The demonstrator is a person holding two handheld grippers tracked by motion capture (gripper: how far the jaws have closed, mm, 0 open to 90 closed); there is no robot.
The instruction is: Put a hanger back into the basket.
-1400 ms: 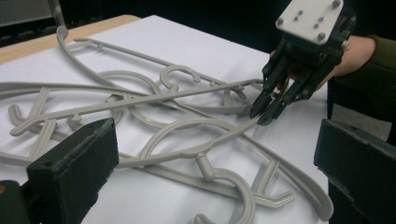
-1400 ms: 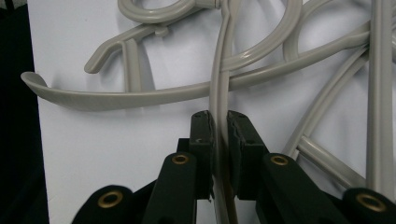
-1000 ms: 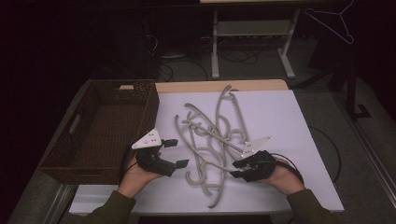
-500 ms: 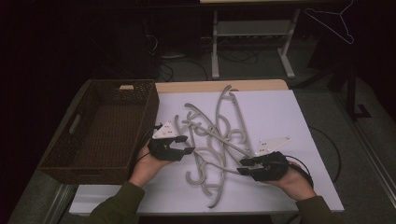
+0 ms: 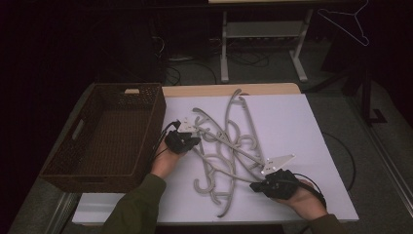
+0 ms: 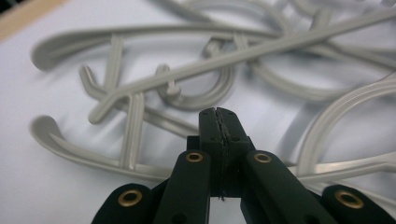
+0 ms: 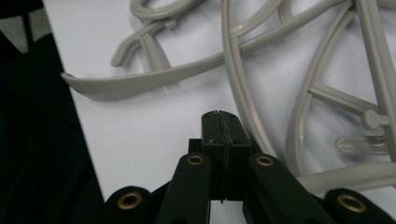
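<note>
Closing both claws is what has just changed: my right claw [image 5: 254,186] at the near edge of the pile and my left claw [image 5: 195,142] farther up by the basket [image 5: 78,141] have been shutting and now sit clenched, pads together, with nothing between them. My left hand has slid inward from the basket side. The grey hangers [image 5: 229,146] lie tangled on the white table [image 5: 302,131], none in the basket yet. I judge neither claw has caught a hanger, so both need reopening.
</note>
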